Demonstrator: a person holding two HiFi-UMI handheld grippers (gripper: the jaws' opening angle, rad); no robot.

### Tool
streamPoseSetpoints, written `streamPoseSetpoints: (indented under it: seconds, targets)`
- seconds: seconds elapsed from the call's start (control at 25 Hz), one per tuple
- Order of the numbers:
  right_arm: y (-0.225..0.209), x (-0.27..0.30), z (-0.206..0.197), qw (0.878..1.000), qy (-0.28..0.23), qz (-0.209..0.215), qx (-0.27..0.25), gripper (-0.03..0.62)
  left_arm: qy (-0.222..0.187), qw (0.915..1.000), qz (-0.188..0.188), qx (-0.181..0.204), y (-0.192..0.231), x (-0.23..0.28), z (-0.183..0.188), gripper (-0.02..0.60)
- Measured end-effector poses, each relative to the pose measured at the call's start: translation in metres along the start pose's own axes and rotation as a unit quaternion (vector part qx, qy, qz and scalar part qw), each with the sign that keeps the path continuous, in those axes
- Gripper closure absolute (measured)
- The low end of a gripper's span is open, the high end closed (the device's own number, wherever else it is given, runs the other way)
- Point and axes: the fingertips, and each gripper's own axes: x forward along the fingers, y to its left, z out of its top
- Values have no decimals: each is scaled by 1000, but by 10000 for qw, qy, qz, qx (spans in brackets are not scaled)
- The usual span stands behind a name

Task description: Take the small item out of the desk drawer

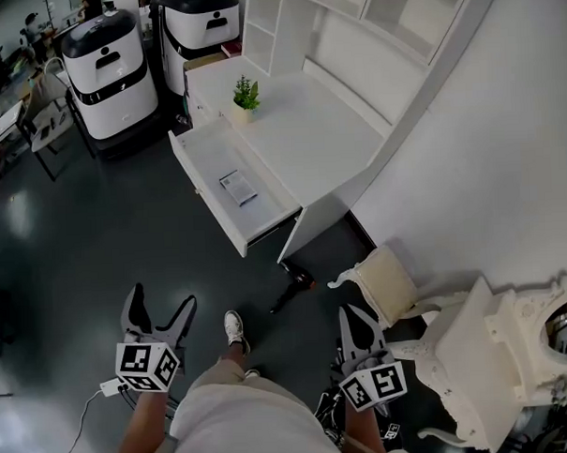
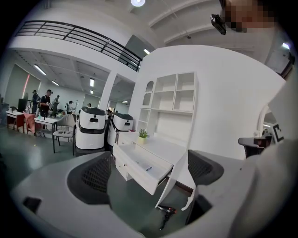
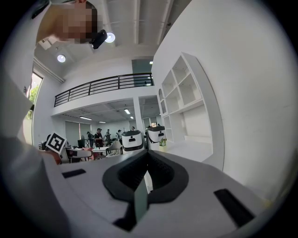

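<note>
Jutting past the desk [image 1: 307, 126] edge, open drawer [image 1: 203, 192] holds small item [image 1: 238, 187].

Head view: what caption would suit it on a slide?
Left gripper open, right gripper shut, before a white desk whose open drawer holds a small item.

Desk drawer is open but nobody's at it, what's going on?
A person stands back from the white desk with a gripper in each hand, both low over the floor. The drawer is pulled out and the small item lies flat inside, untouched. The left gripper is wide open and empty; the right gripper has its jaws together, holding nothing.
</note>
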Motion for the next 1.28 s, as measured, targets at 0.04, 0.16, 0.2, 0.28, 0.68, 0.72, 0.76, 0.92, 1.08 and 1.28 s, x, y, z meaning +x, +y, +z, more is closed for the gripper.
streamPoseSetpoints:
  seconds: [0.04,0.16,0.2,0.28,0.68,0.72,0.76,0.92,1.08,1.28]
  targets:
    - [-5,11,0,10000,14,-12,-17,585,29,10000,-22,-40,2,13,-3,83]
    - [-23,48,8,9999,67,-53,-72,585,131,9997,-131,-180,7,61,-6,83]
    - [-28,62,11,9999,96,-51,-90,585,151,9995,-180,-219,7,79,-5,83]
    - [-37,92,19,9997,167,-11,-162,585,147,9992,-279,-241,7,116,1,83]
    - [-74,195,48,9983,415,-175,-367,585,624,9942,-667,-562,12,253,-13,83]
    - [-78,199,48,9982,444,-196,-362,585,671,9939,-675,-563,12,263,-15,83]
    - [-82,204,48,9980,476,-204,-353,585,709,9937,-670,-560,12,271,-16,83]
    - [-96,225,53,9980,520,-132,-335,585,852,9931,-593,-539,10,297,-21,84]
    - [-116,249,59,9980,494,199,-339,585,909,9934,-319,-625,5,320,-28,84]
    - [-142,283,64,9941,514,889,-353,585,958,9940,100,-529,-7,354,-38,84]
